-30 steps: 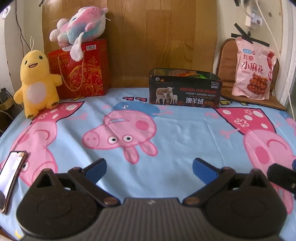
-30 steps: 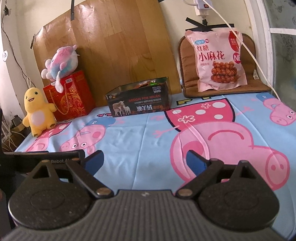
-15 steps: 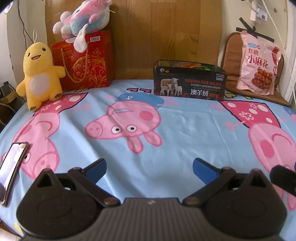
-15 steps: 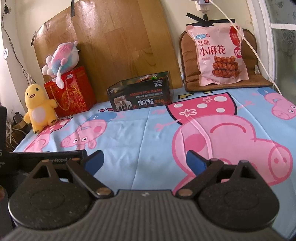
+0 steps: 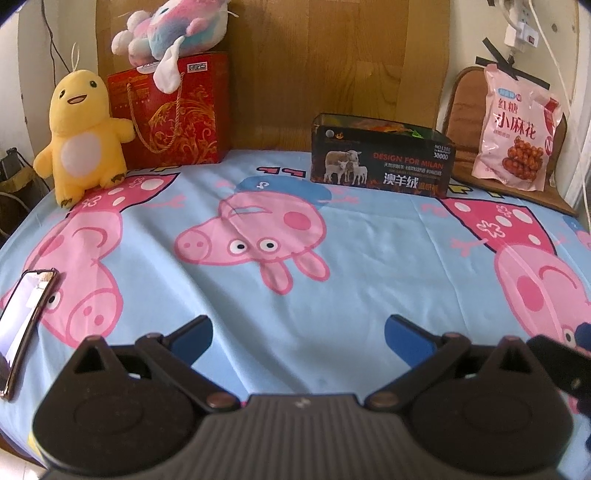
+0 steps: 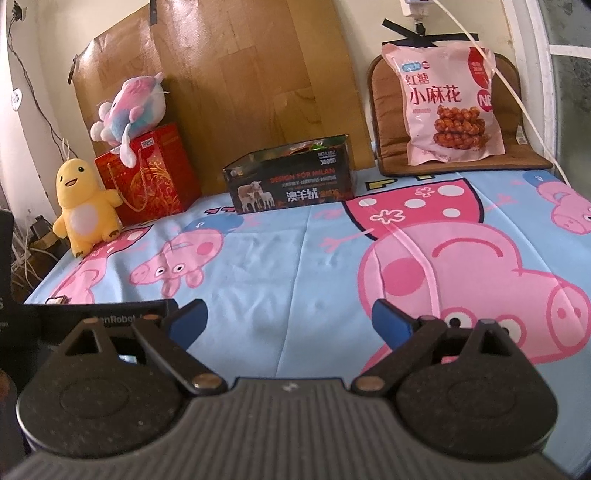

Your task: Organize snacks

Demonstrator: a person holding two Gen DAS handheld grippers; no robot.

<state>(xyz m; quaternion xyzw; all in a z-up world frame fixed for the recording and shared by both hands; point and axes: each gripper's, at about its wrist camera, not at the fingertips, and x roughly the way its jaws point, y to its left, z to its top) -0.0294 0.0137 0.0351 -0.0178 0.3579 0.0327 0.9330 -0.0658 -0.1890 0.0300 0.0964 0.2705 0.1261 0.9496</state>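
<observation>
A pink snack bag (image 5: pixel 517 136) leans upright on a brown cushion at the back right; it also shows in the right wrist view (image 6: pixel 448 101). A dark open box (image 5: pixel 380 158) with sheep printed on it stands at the back centre and holds colourful packets; it shows in the right wrist view (image 6: pixel 291 182) too. My left gripper (image 5: pixel 298 338) is open and empty above the near bedsheet. My right gripper (image 6: pixel 290 319) is open and empty, also near the front, far from the bag and box.
A yellow plush toy (image 5: pixel 83 133) and a red gift bag (image 5: pixel 173 114) with a pink plush (image 5: pixel 173 27) on top stand at the back left. A phone (image 5: pixel 22 325) lies at the near left edge. A white cable (image 6: pixel 517 92) hangs beside the cushion (image 6: pixel 384 129).
Both grippers have drawn back and tilted slightly, so the box, bag and toys appear a little lower and farther. Both stay open and empty.
</observation>
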